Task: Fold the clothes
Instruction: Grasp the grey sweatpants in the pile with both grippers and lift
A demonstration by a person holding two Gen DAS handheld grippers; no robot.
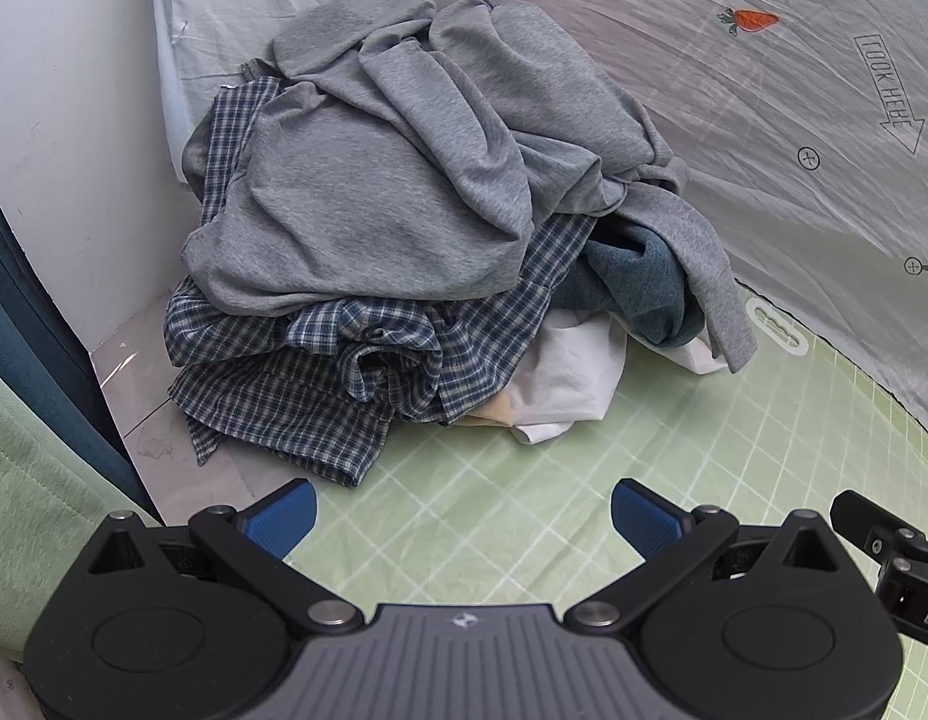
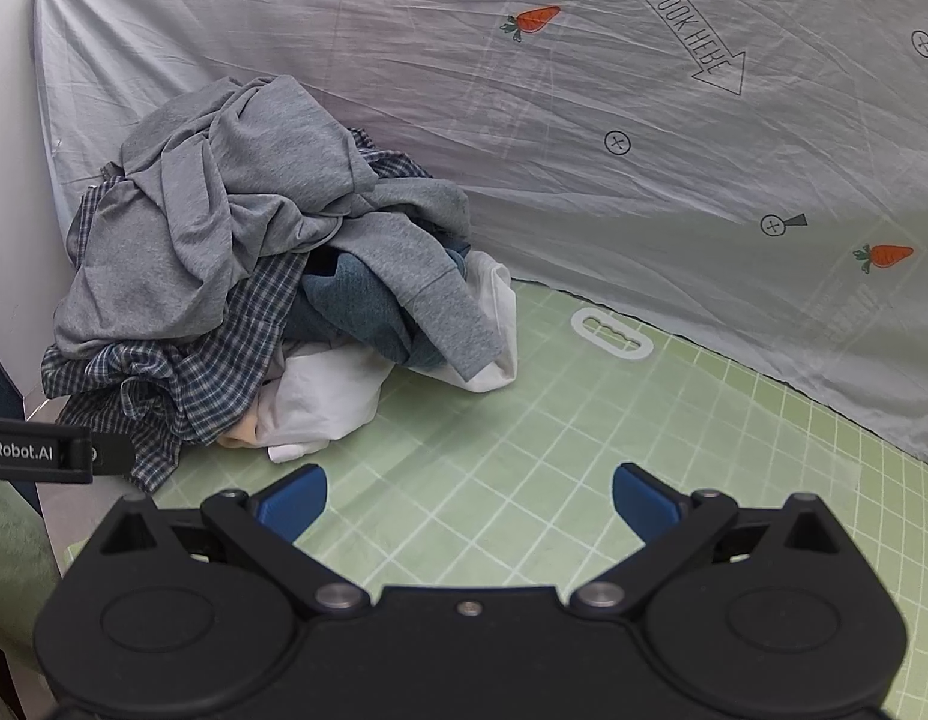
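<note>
Printed on the pale grey sheet that hangs behind the work area is an arrow reading "LOOK HERE", among orange carrots and small crossed-circle marks. In the right wrist view, a black bar at the left edge carries the partial lettering "nRobot.AI".

The pile of clothes sits at the back left of the green gridded cutting mat, against the sheet and close to a white wall. A grey knit top lies uppermost, over a blue-and-white checked shirt, a blue-green garment and white cloth.

The left gripper and the right gripper both hover over bare mat short of the pile, each with its blue-padded jaws spread wide and holding nothing.
</note>
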